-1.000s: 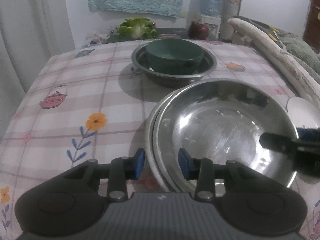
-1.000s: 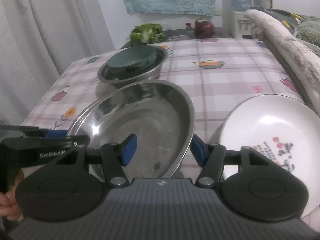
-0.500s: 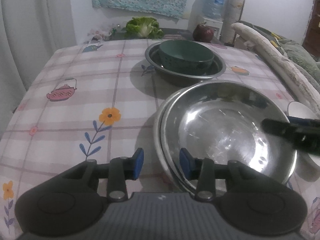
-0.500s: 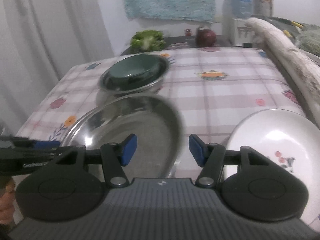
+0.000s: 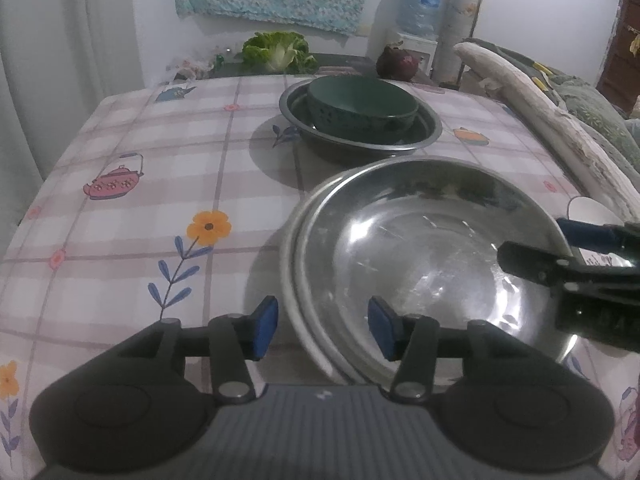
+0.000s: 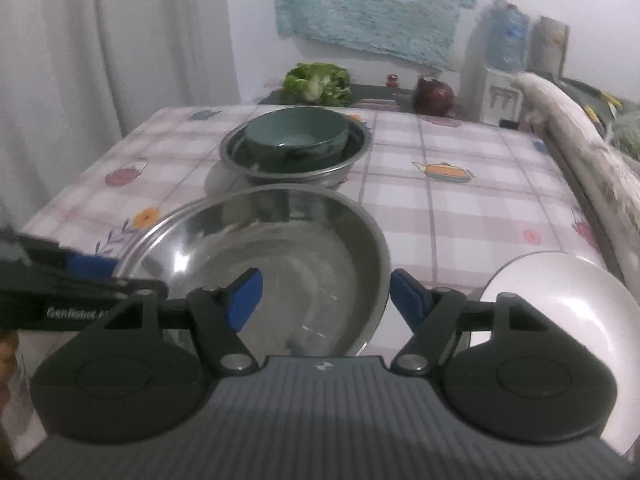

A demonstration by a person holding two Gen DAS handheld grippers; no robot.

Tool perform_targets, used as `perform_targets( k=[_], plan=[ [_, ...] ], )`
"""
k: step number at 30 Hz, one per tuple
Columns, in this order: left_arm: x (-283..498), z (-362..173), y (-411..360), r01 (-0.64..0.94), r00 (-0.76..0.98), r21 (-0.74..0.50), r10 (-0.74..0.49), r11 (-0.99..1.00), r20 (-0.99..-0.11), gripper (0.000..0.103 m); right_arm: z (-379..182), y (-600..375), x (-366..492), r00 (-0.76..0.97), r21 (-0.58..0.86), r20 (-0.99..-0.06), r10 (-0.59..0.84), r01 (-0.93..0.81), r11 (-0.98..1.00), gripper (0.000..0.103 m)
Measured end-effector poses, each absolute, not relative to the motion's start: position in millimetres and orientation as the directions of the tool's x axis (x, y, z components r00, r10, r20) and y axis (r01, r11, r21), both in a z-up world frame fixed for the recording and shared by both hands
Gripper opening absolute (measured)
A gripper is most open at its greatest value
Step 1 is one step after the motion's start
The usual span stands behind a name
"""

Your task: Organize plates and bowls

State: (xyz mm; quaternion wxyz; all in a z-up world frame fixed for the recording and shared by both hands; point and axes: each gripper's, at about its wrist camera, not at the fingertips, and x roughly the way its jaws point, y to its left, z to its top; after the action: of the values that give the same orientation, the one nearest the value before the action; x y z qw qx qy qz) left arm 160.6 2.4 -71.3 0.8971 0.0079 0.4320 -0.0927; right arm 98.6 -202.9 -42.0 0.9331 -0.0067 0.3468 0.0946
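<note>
We see the large steel plate (image 5: pixel 424 248) resting on a pale plate beneath it, whose rim (image 5: pixel 292 280) shows along the near left edge, both on the checked tablecloth (image 5: pixel 160 168). Our left gripper (image 5: pixel 322 326) straddles that stacked rim with its jaws apart, having just been widening, and the pads press on nothing. Our right gripper (image 6: pixel 326 294) likewise has just been spreading, the steel rim loose between its blue pads. Behind stands a green bowl (image 5: pixel 362 102) nested in a steel bowl (image 5: pixel 424 136). A white plate (image 6: pixel 560 300) lies just right of the steel plate. Lettuce (image 5: pixel 278 50) sits beyond the table.
</note>
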Motion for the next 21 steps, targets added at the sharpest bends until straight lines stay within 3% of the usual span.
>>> perform_targets(
  k=[7,13,20,21],
  plan=[
    [158.0,-70.0,1.7,0.180,0.614,-0.064,-0.163,0.982,-0.773,0.051,-34.2,-224.7,100.8,0.783,0.133,-0.601,0.159,-0.098,0.986,0.070],
    [158.8,-69.8,0.0,0.179,0.614,-0.062,-0.161,0.982,-0.773,0.052,-40.4,-204.7,96.1,0.757,0.093,-0.624,0.194,-0.175,0.980,0.073],
    [159.1,-70.0,-0.4,0.179,0.613,-0.062,-0.161,0.982,-0.773,0.053,-36.0,-219.7,96.3,0.776,0.169,-0.594,0.210,-0.134,0.976,0.071],
    [159.2,-69.9,-0.6,0.177,0.613,-0.061,-0.158,0.982,-0.774,0.054,-36.4,-217.2,95.6,0.765,0.181,-0.598,0.237,-0.159,0.971,0.075]
  ],
)
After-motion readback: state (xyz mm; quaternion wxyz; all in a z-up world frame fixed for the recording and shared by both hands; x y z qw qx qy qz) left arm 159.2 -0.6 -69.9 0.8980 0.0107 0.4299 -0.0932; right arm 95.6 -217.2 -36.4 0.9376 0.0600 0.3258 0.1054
